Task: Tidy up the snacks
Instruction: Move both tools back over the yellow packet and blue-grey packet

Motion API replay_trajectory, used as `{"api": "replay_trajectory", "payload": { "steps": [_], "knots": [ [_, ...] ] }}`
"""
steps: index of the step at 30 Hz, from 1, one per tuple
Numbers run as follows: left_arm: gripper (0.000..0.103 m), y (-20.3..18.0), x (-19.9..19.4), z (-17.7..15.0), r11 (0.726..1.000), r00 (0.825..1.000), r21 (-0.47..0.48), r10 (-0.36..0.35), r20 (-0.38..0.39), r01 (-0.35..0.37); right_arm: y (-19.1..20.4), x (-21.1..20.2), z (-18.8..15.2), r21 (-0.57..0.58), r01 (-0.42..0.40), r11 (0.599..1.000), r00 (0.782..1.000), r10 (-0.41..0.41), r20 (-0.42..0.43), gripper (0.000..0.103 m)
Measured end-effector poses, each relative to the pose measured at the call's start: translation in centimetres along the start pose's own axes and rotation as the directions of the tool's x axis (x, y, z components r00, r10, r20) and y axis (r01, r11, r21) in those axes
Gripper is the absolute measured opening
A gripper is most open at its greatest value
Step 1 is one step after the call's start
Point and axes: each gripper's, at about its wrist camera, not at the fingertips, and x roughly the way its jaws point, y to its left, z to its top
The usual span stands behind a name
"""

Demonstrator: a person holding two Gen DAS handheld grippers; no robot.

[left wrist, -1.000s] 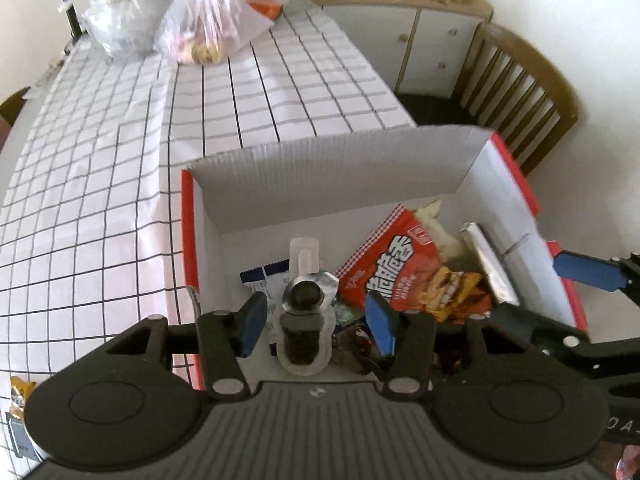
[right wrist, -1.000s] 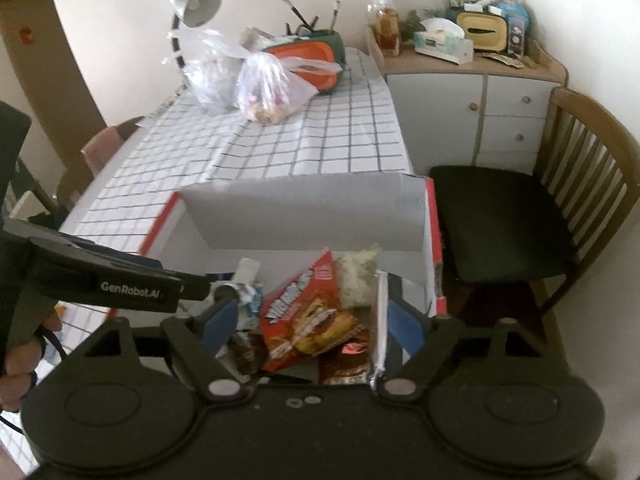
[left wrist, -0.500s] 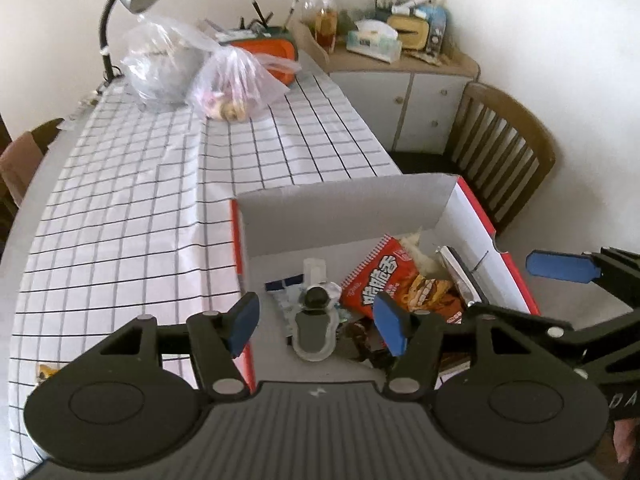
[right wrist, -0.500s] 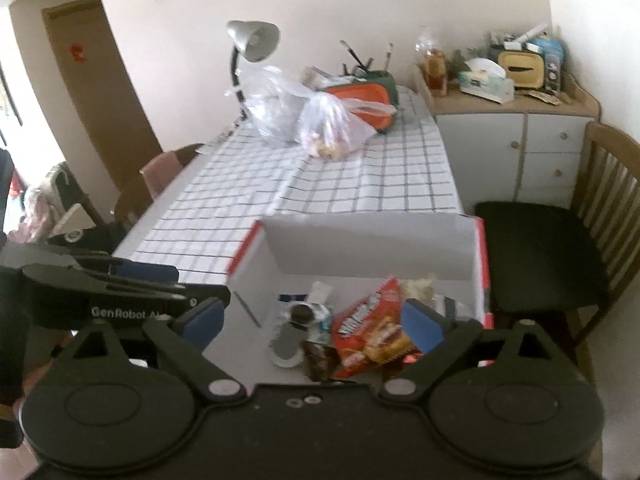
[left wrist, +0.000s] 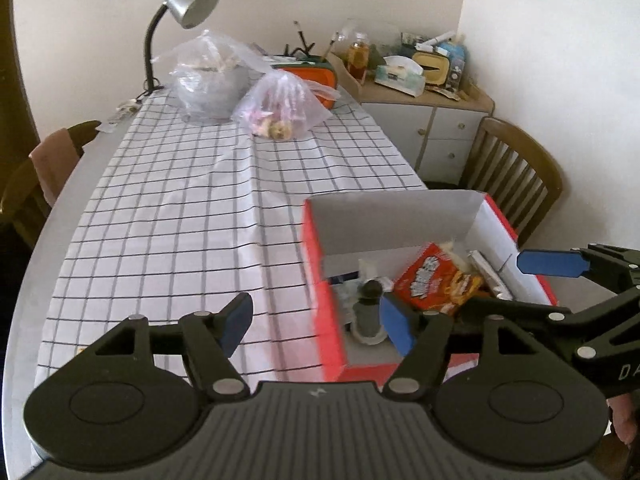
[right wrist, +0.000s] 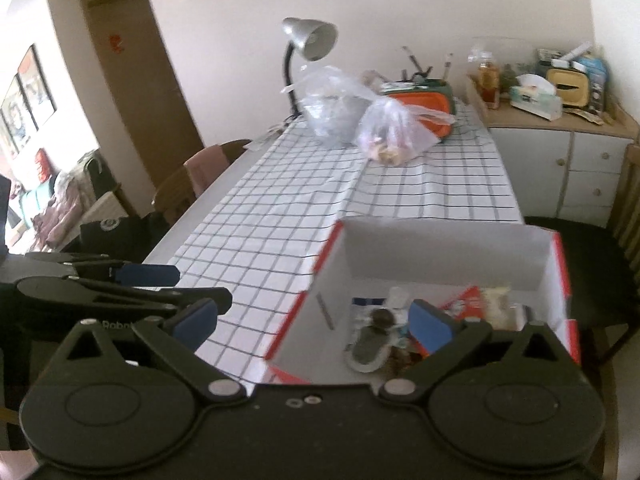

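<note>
Left gripper (left wrist: 316,326): jaws apart, empty, above the box's near-left corner.
Right gripper (right wrist: 314,326): jaws apart, empty.
Snacks: red packet (left wrist: 438,282) and sealed cup (left wrist: 370,312) lie inside the red box (left wrist: 320,248).
Technique: judged, descend vertically, pinch one packet edge only.

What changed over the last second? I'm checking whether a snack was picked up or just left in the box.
Both tongs, the left and the right, pulled up and back from the red box, open and empty. Nothing was taken. The red snack bag and the clear blister pack lie in the box as before.
</note>
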Motion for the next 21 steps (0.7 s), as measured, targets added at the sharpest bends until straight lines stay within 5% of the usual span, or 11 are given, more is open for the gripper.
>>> {"api": "replay_trajectory", "payload": {
  "steps": [6,21],
  "knots": [
    [0.077,4.7,-1.0,-1.7,0.999,1.000,-0.030,0.012,0.012,-0.012,4.0,2.4,-0.3,-0.019,-0.008,1.000,1.000,0.008,-0.025,0.103],
    [0.078,16.8,-1.5,-6.5,0.996,0.996,-0.060,0.067,-0.057,-0.070,12.9,10.1,-1.2,-0.033,-0.018,0.999,0.989,0.013,-0.145,0.103]
  ]
}}
